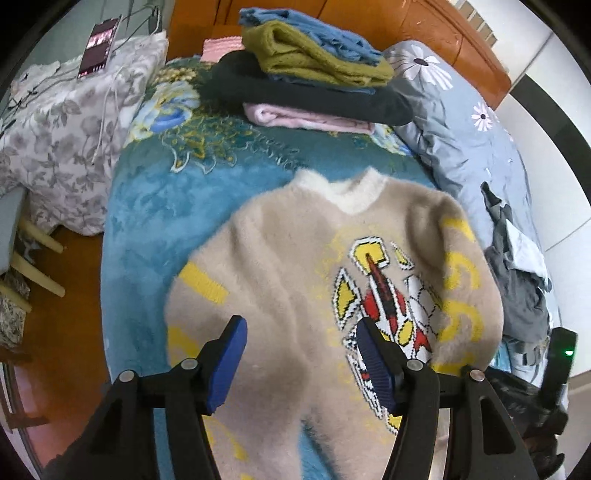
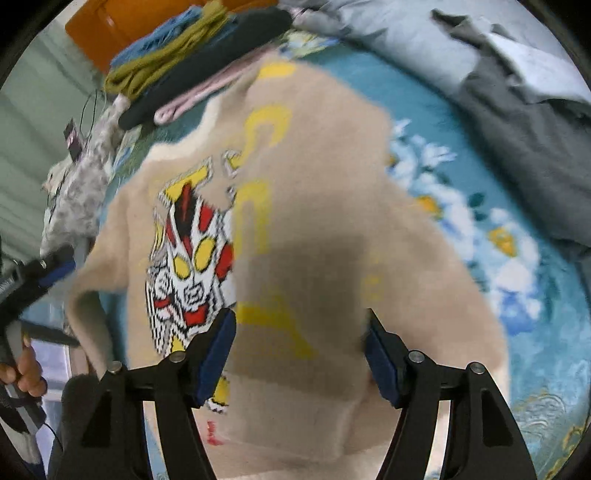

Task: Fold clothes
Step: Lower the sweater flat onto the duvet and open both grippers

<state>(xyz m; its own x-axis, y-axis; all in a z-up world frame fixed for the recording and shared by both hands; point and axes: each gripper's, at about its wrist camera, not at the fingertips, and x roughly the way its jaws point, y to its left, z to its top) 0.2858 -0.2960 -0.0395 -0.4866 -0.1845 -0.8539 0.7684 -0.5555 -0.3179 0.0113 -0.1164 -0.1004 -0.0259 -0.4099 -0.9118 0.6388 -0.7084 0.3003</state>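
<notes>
Across the middle of both frames, the beige sweater (image 1: 295,258) lies spread on the blue blanket (image 1: 147,221) (collar toward the top). The left tongs (image 1: 301,354) and right tongs (image 2: 301,343) hover above it, jaws apart, holding nothing. Folded clothes (image 1: 314,74) sit stacked at upper center.

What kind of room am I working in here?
Most likely a bedroom: the beige sweater lies spread on a bed covered by a blue floral blanket, with a flowered pillow against a wooden headboard and a stack of folded clothes.
</notes>
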